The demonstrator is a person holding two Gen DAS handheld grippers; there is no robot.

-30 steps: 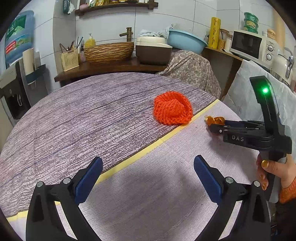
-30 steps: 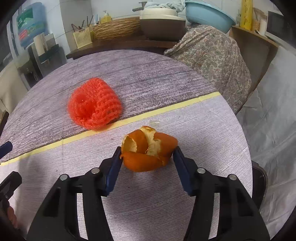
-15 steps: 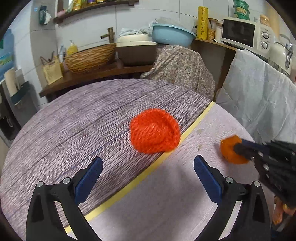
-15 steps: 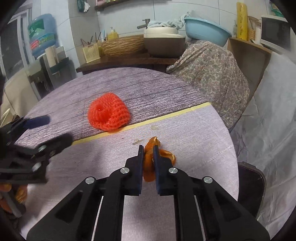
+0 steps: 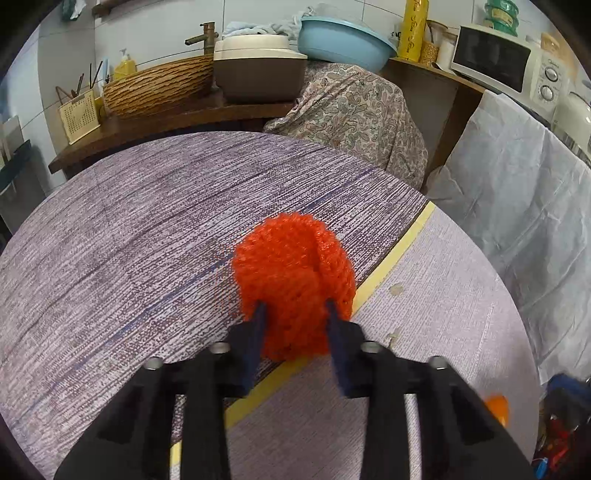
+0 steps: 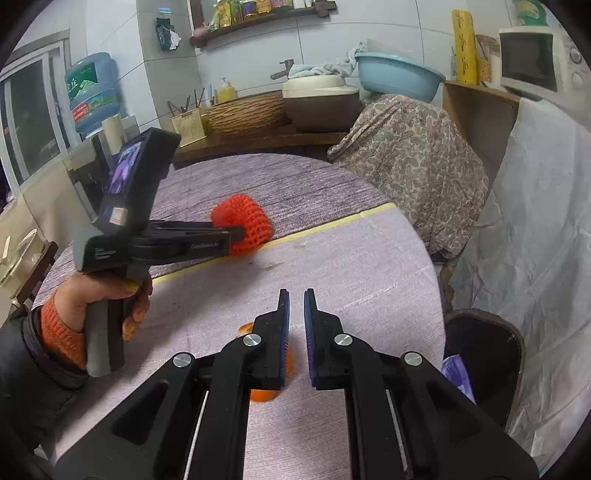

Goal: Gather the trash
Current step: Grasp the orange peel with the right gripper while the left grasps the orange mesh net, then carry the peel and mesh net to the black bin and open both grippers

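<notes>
Both views are evenly and brightly lit by soft, diffuse light; colours read clearly and contrast is moderate. A window at the left edge of the right wrist view admits daylight. Shadows on the table are faint and soft-edged. Mild specular reflections appear on the wall tiles and on the metal screws of the gripper bodies. Fisheye distortion is strong: the table edge and the shelf bow, and each frame has black vignetted corners. Centre detail is sharp. The lower right corner of the left wrist view is smeared by blur.
</notes>
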